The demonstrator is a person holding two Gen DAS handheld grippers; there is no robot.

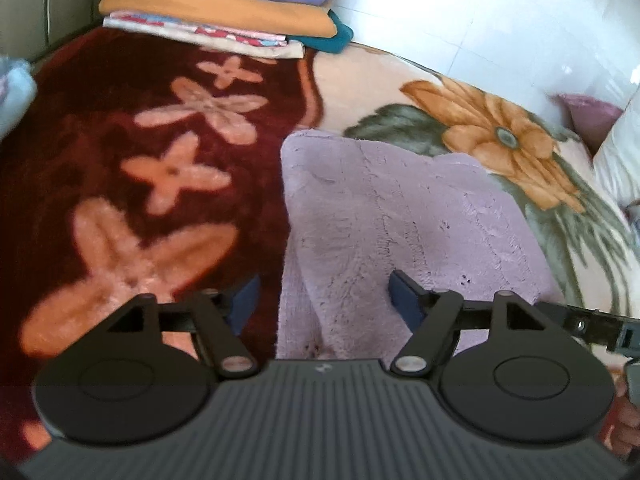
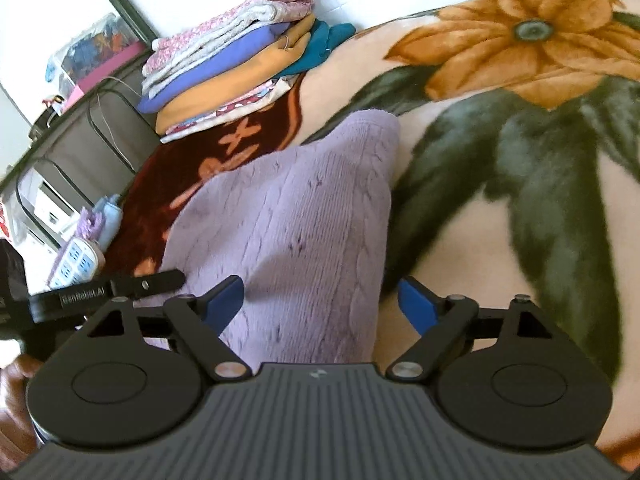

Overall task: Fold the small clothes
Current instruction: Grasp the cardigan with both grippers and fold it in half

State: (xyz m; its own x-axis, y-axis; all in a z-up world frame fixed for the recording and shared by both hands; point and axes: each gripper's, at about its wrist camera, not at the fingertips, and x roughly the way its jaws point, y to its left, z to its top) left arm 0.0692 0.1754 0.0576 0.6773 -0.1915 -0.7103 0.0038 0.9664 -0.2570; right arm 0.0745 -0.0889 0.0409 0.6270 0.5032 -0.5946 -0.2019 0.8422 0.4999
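Two grippers point down at a lilac cable-knit garment folded on a floral plush blanket. The left gripper has its blue pads spread wide, clear of the cloth, over the garment's near left edge. The right gripper is also spread, straddling the garment's near right edge without pinching it. Farther off, at the blanket's far end, sits a stack of folded clothes.
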